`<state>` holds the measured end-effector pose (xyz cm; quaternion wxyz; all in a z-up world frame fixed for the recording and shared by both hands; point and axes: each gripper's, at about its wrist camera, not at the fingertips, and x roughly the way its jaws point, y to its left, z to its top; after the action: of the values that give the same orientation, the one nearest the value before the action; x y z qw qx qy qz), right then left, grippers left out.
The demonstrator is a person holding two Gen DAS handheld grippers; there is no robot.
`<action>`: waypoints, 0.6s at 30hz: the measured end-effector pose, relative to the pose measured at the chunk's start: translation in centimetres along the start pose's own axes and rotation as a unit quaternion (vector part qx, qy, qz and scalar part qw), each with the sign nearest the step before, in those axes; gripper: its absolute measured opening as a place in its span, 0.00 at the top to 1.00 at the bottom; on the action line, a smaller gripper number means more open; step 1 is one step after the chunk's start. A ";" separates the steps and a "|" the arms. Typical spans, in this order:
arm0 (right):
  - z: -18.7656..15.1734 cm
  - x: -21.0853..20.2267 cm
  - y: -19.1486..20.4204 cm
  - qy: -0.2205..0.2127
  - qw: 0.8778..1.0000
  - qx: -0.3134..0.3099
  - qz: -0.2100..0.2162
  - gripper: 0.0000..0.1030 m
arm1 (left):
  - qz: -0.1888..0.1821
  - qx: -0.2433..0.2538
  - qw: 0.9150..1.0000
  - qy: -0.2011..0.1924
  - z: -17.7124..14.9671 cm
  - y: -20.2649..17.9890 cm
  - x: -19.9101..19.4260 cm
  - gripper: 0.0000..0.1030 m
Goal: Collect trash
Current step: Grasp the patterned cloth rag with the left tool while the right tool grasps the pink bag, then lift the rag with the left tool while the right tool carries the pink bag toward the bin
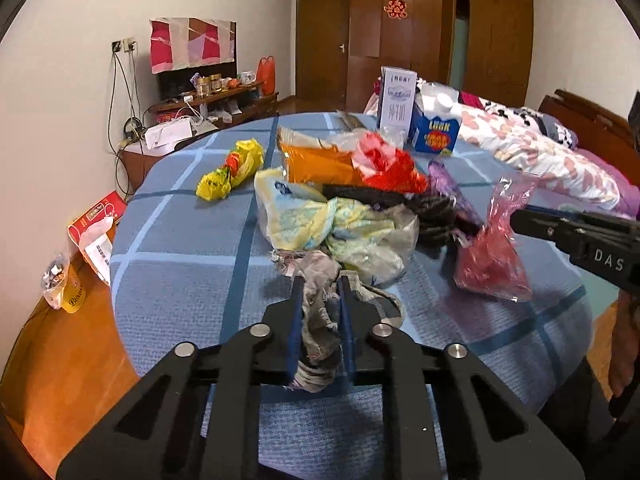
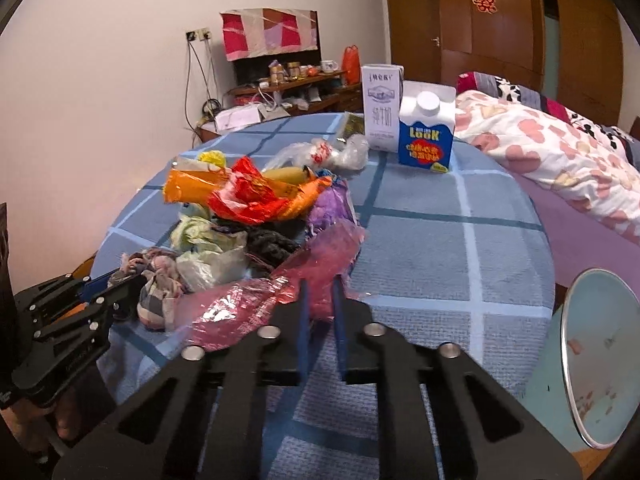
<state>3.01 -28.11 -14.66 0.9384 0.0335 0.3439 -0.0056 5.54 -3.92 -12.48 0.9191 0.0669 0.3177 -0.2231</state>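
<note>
Left wrist view, left claw [image 1: 320, 280] pinching frayed grey rag [image 1: 318, 312] (crumpled), right claw [image 2: 319, 286] pinching pink plastic bag [image 2: 320, 252].

Legible markings:

- Blue-and-white carton [image 2: 426, 136] standing on the counter [image 2: 500, 248] — "LOOK" in yellow letters; the red patch below it carries text too small to read.
- Tall white carton [image 2: 381, 108] just beside it — vertical Chinese characters, not legible.
- Right claw [image 1: 520, 216] body — "DAS", cut off.
- Wardrobe door [image 2: 496, 20] — red double-happiness sign [image 2: 485, 1].
</note>
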 end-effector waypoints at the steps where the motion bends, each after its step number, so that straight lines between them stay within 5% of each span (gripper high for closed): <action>1: 0.0 -0.3 0.0 -0.004 1.000 -0.001 0.001 0.92 | 0.001 -0.001 1.000 -0.003 0.2 0.0 -0.2 0.86; 9: 0.7 -2.3 -0.5 -0.025 1.000 -0.001 -0.006 0.94 | 0.028 0.014 0.998 -0.049 2.2 -0.5 -3.2 0.87; 18: 1.5 -4.8 -2.1 -0.047 0.999 0.003 -0.028 0.94 | 0.020 0.018 0.998 -0.055 4.4 -2.3 -3.4 0.87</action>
<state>0.23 -30.34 -10.50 0.9528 0.0260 0.3004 -0.0342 4.54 -5.84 -6.89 0.9382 0.0771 0.2608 -0.2140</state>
